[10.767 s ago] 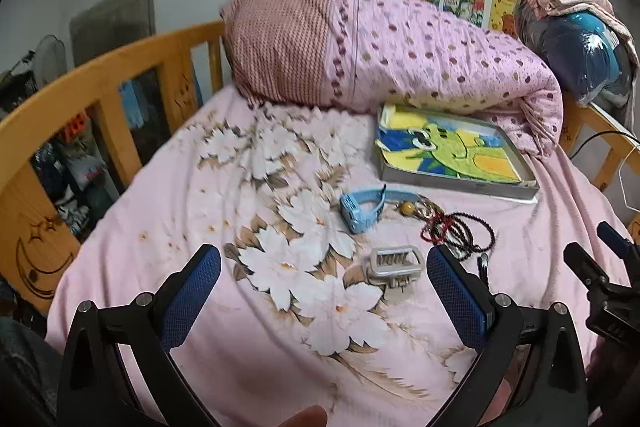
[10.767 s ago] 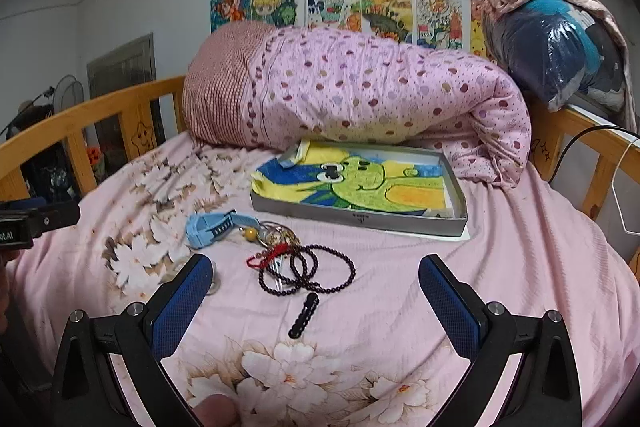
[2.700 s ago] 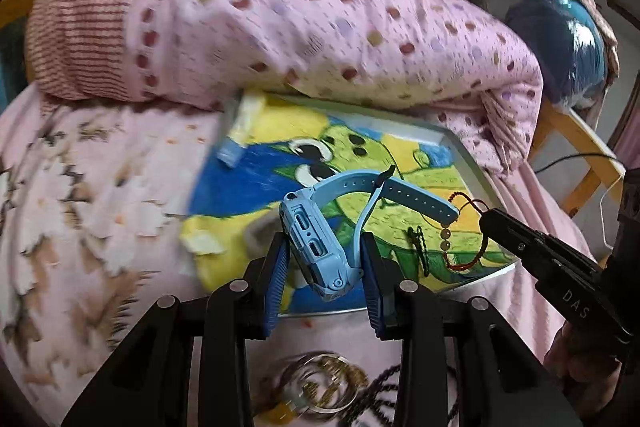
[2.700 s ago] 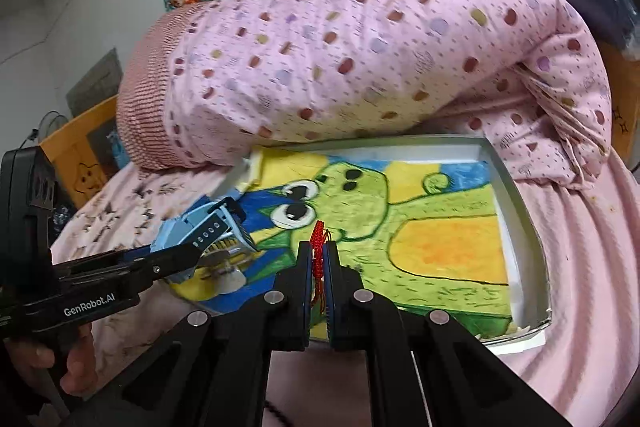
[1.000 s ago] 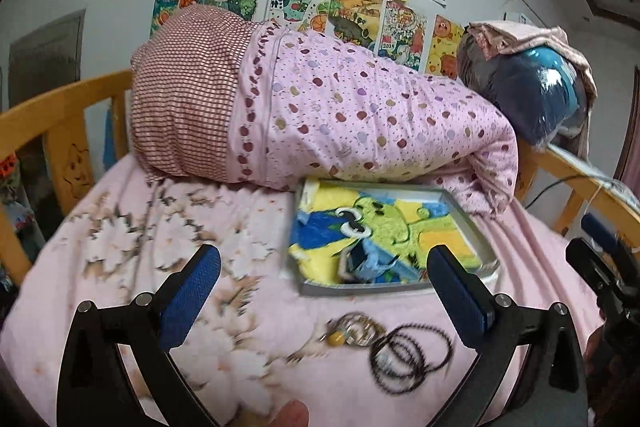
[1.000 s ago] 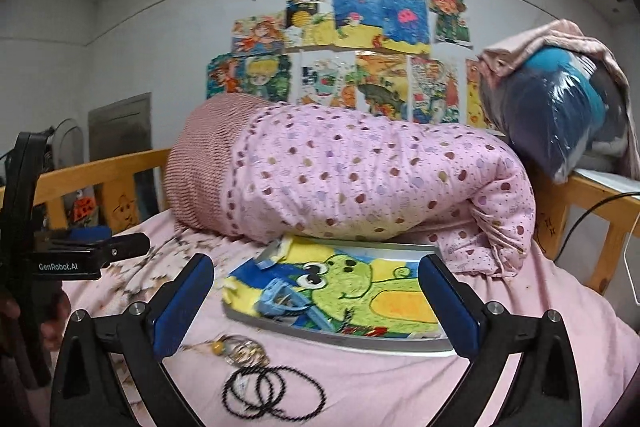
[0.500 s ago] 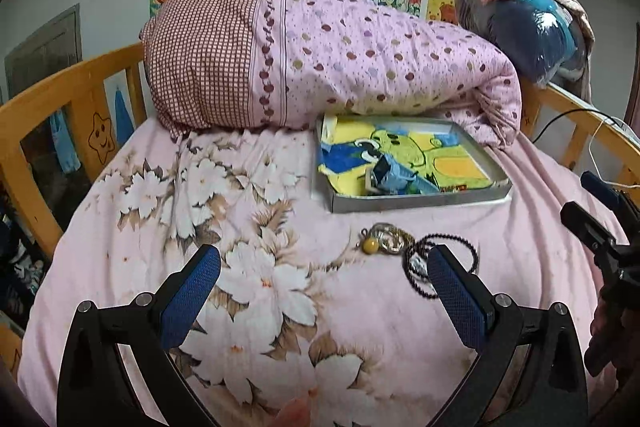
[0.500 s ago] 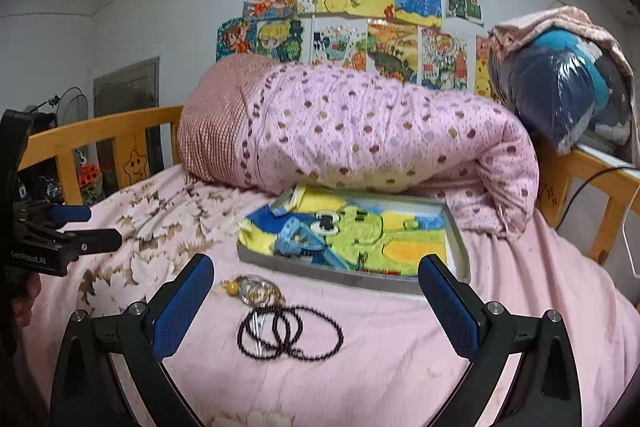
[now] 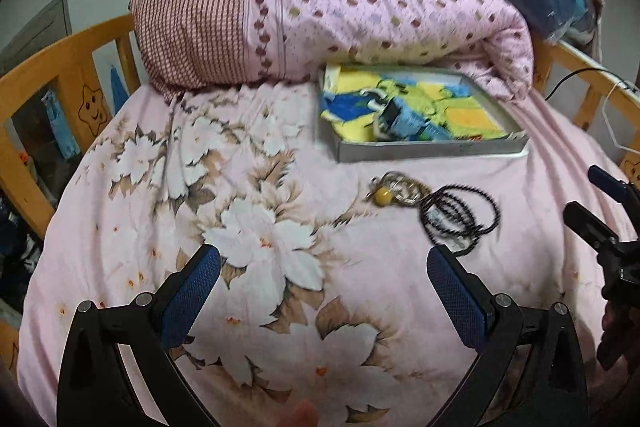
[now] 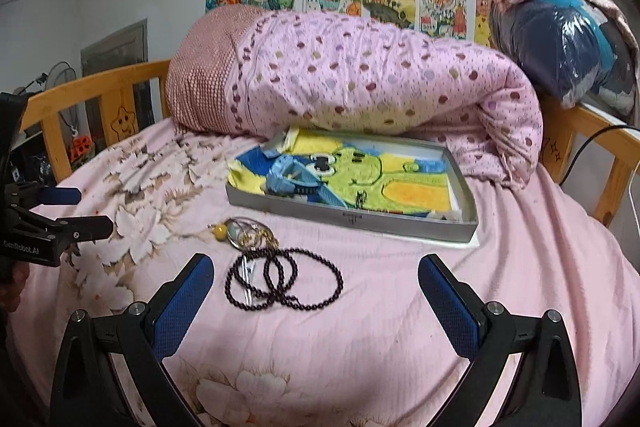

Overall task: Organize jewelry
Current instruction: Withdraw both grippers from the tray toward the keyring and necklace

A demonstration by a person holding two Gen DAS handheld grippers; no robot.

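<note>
While both tools are held above the pink flowered bedsheet (image 9: 168, 195), nothing is gripped by either of them. The left gripper (image 9: 320, 283) is seen with its blue pads (image 9: 192, 287) spread wide apart, and only the sheet lies between them. The right gripper (image 10: 314, 287) is spread wide in the same way — its pads (image 10: 448, 303) stand on either side of the dark bead necklace (image 10: 284, 283), without touching it.

The necklace is coiled in several loops on the sheet, just in front of the grey tray (image 10: 360, 217). A small bunch of rings with a yellow bead (image 10: 244, 231) is placed beside the loops, on their far left side, and it appears to touch them. Under the loops a thin pale piece is seen, but what it is cannot be told.

Inside the tray a colourful cloth with a green cartoon figure (image 10: 400, 183) is spread. On its left part a light blue watch (image 10: 288, 179) is laid — a small dark item is seen near the front wall, too small to be named. Behind the tray a rolled pink dotted quilt (image 10: 360, 83) is touching its far edge.
</note>
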